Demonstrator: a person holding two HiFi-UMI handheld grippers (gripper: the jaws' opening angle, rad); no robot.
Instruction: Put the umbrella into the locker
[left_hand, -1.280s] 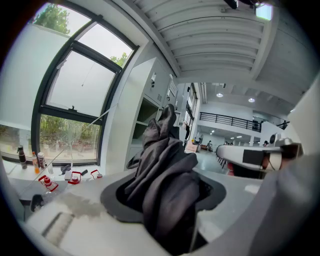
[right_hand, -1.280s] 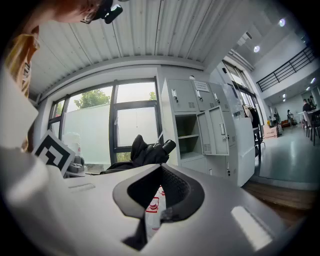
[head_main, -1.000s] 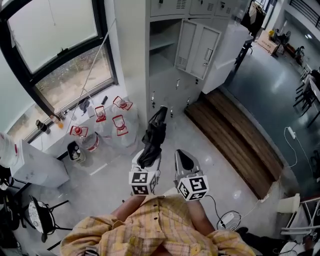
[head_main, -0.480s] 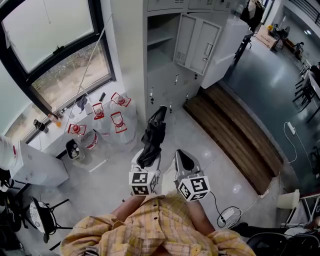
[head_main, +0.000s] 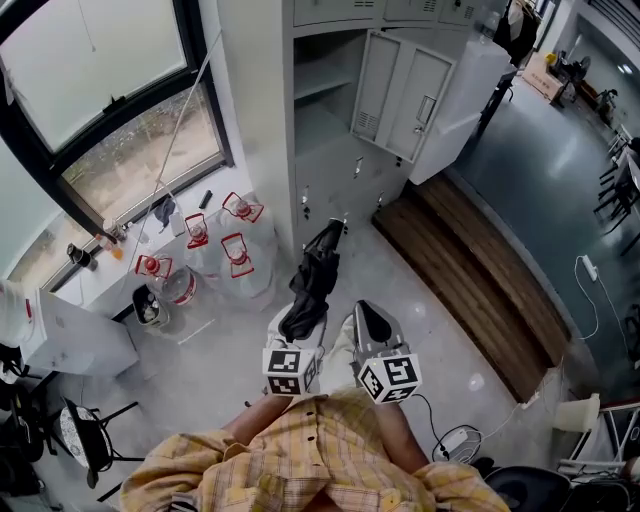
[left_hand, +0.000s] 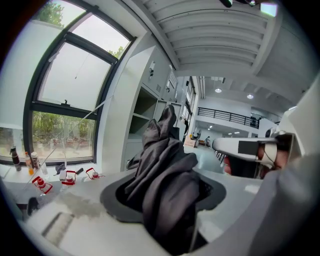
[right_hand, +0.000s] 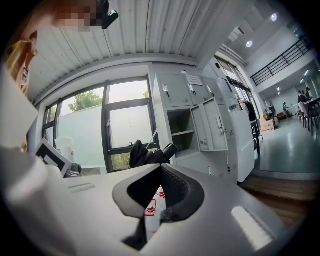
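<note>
A folded black umbrella (head_main: 312, 285) sticks out forward from my left gripper (head_main: 298, 322), whose jaws are shut on its bunched fabric. In the left gripper view the umbrella (left_hand: 165, 175) fills the space between the pads and points at the grey lockers (left_hand: 142, 112). One locker compartment (head_main: 325, 95) stands open, with its door (head_main: 405, 95) swung out to the right. My right gripper (head_main: 365, 312) hangs just right of the left one, with its tips together and nothing in it. From the right gripper view the umbrella (right_hand: 147, 152) shows at the left, in front of the open locker (right_hand: 180, 132).
Large water bottles with red handles (head_main: 225, 250) stand on the floor under the window (head_main: 110, 120). A wooden platform (head_main: 470, 270) runs along the lockers' right side. A white box (head_main: 70, 335) and a black chair (head_main: 80, 430) stand at the left, and a cable with a plug strip (head_main: 455, 438) lies behind.
Both grippers and the umbrella have drifted a little forward toward the lockers. The grip on the umbrella is the same.
</note>
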